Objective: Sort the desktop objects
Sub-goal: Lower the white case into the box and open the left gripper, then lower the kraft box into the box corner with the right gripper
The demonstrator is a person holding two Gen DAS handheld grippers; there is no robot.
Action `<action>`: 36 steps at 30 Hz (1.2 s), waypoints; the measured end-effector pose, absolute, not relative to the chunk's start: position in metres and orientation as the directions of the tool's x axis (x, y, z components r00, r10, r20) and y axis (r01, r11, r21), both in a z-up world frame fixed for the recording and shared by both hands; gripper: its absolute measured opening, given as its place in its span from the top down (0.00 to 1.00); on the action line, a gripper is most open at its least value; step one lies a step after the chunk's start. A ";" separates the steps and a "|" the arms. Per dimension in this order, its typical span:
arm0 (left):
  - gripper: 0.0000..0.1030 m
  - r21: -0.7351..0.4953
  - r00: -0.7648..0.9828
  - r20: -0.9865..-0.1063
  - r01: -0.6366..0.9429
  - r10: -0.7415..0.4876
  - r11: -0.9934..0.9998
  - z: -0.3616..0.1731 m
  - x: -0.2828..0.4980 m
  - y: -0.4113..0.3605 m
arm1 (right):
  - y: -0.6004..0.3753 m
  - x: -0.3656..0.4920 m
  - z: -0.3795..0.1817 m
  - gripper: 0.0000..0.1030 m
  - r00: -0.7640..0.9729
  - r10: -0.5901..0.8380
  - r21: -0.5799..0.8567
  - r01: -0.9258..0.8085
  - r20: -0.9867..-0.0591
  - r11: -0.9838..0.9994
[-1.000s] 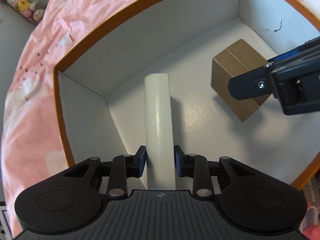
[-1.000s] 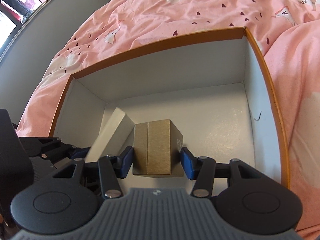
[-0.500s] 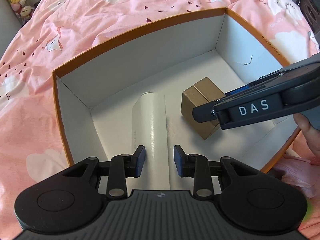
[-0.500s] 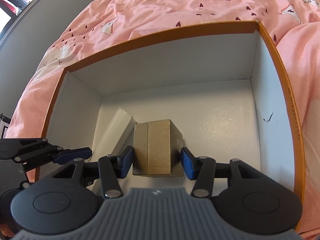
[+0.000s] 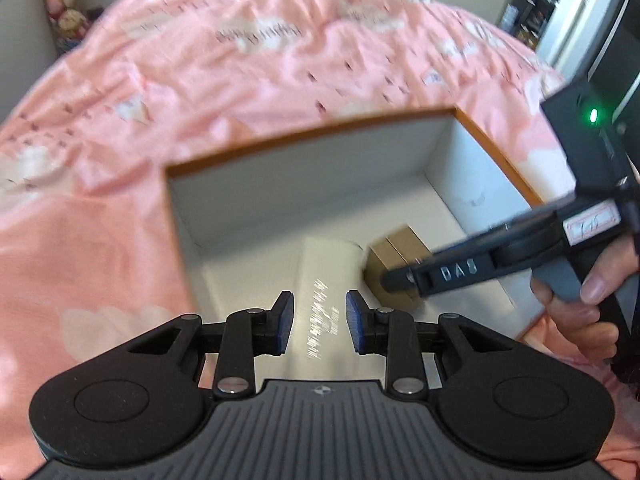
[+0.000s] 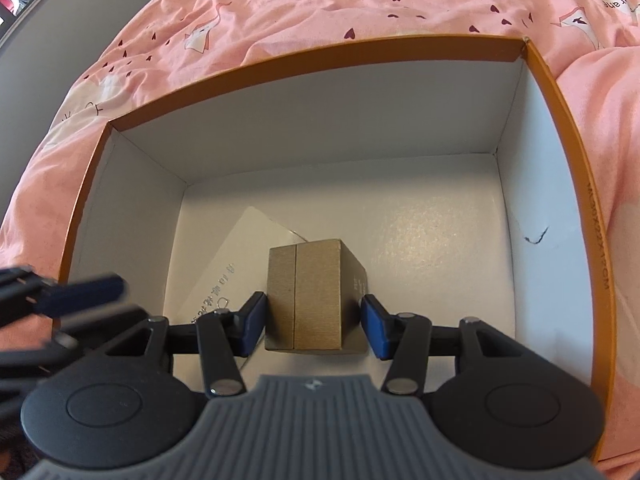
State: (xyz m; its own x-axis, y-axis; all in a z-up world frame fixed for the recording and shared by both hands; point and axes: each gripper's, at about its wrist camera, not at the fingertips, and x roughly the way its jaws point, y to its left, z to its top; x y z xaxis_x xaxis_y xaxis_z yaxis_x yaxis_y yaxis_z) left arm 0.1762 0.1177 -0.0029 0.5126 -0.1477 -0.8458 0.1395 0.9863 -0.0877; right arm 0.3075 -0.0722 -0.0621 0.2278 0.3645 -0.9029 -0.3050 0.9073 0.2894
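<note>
Brown carton (image 6: pixel 308 294) is bracketed between the right gripper (image 6: pixel 313 322) pads, contact unclear, low inside the orange-rimmed box (image 6: pixel 320 54); at nine o'clock the white packet (image 6: pixel 244 256) lies released, left gripper (image 5: pixel 320 322) closing on nothing.

A home bedroom: pink heart-print duvet (image 6: pixel 320 4), soft toys (image 5: pixel 66 12) by the wall.

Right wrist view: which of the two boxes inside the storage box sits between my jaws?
The brown cardboard box, standing between the right gripper; the white box lies flat, left of it.
</note>
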 end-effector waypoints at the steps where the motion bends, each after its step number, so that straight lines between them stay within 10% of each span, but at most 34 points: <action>1: 0.68 -0.071 0.534 -0.837 0.114 -0.121 0.991 0.002 0.175 0.124 | -0.069 0.308 -0.062 0.48 0.228 0.361 0.283 -0.312 -0.904 0.907; 36: 0.74 -0.193 0.537 -0.830 -0.019 -0.153 0.981 -0.017 0.166 0.183 | -0.020 0.307 -0.068 0.49 0.043 0.454 0.406 -0.376 -0.890 0.833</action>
